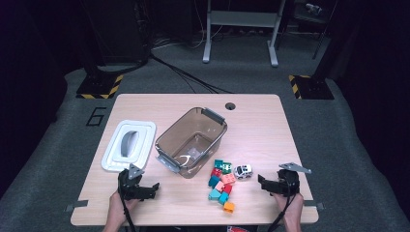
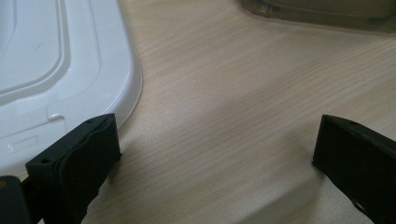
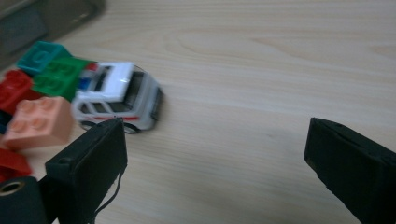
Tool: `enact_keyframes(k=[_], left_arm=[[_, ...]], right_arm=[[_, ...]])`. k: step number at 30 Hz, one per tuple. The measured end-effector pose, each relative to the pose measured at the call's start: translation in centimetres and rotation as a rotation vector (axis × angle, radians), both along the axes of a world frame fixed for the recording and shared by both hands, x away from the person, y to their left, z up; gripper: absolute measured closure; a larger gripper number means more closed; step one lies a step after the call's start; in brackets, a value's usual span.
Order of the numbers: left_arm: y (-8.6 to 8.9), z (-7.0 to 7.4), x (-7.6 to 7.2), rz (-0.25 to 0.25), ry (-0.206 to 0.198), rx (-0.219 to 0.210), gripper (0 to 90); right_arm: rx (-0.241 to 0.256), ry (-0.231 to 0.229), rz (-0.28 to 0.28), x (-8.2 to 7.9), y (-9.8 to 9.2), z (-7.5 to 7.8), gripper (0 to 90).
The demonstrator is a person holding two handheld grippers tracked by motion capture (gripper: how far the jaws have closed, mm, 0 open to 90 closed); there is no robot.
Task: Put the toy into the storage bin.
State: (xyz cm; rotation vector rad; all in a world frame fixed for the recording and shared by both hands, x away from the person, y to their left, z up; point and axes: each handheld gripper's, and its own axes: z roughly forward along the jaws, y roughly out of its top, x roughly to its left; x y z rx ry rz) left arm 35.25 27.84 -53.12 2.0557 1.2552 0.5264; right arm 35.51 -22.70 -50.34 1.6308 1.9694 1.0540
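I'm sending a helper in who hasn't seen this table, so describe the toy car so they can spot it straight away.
Start at the clear brown bin mid-table, then drop to the heap of coloured blocks at its near right corner. The toy car sits at the heap's right edge, nearest the right gripper: white, with wheels and windows, not a plain brick.

— What carries everything here?

— A pale wood-grain worktop (image 1: 270,140) with a round hole (image 1: 230,106) near its far edge.

— And what lies on it?

— A white lid (image 1: 128,145) at the left, flat. Just beside it, a clear brownish bin (image 1: 191,141), set at an angle. Near the front, a cluster of coloured building blocks (image 1: 221,185), and a small white toy car (image 1: 243,171) touching the cluster's right side.
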Motion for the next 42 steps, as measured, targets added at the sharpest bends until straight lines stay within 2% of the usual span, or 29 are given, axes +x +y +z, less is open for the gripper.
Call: enact_keyframes(k=[3,7,11,13,17,23,29,35,39,42], left_arm=[[0.0,0.0,0.0,-0.002,0.001,0.002,0.4],[0.0,0.0,0.0,-0.001,0.001,0.002,0.4],[0.0,0.0,0.0,-0.001,0.001,0.002,0.4],[0.0,0.0,0.0,0.0,0.0,0.0,0.4],[0.0,0.0,0.0,0.002,-0.001,-0.001,0.4],[0.0,0.0,0.0,0.006,-0.002,-0.003,0.4],[0.0,0.0,0.0,0.007,0.002,-0.002,0.4],[-0.1,0.0,0.0,0.009,0.0,-0.003,0.4],[-0.1,0.0,0.0,0.011,-0.002,-0.003,0.4],[-0.1,0.0,0.0,0.011,-0.001,-0.003,0.4]], right_arm=[[0.009,-0.002,0.036,0.3,1.8,1.0,6.2],[0.009,0.007,0.076,0.9,3.3,1.3,7.3],[0.007,0.025,0.099,1.1,4.2,1.0,7.6],[-0.014,0.033,0.109,1.2,4.4,0.8,7.8],[-0.01,0.044,0.122,1.1,4.5,0.5,8.0],[-0.006,0.048,0.129,0.8,4.9,0.7,7.9],[0.008,0.056,0.121,0.8,6.3,0.8,7.6],[-0.044,0.064,0.094,2.0,7.2,0.5,8.7],[-0.049,0.085,0.089,3.0,7.3,0.1,8.2],[-0.044,0.12,0.075,3.6,7.6,-0.4,6.4]])
